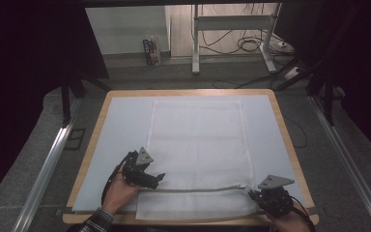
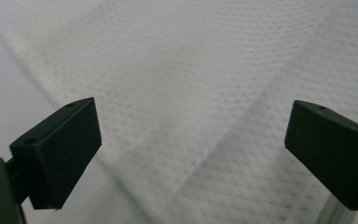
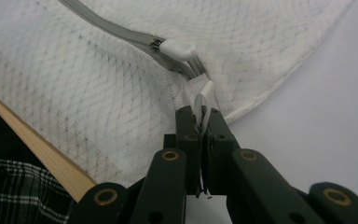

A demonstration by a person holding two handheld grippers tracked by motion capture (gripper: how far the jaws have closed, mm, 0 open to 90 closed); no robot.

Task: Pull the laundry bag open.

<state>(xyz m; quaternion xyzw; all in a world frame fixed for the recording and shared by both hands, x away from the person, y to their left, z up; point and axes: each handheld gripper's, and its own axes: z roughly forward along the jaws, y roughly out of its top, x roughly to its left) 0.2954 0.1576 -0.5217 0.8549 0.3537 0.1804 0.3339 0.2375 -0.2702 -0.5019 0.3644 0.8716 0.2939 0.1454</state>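
Wood-edged table [image 1: 284, 126] under a pale blue sheet [image 1: 121, 130], white mesh zip bag [image 1: 195, 140] flat on top.

We see the left gripper [image 1: 160, 177], a black, boxy frame carrying a grey three-cornered plate [image 1: 144, 156] dotted with small dark holes, and a dark cable [image 1: 110, 180] looping off it. Close in, its fingers [image 2: 60, 151] are matte black blocks, each with a small round hole at the tip. The right gripper [image 3: 204, 120] shows black link arms [image 3: 168, 184] with brass-coloured rivets [image 3: 170, 155]. A plaid sleeve [image 1: 99, 221] in dark check with pale lines covers the left wrist.
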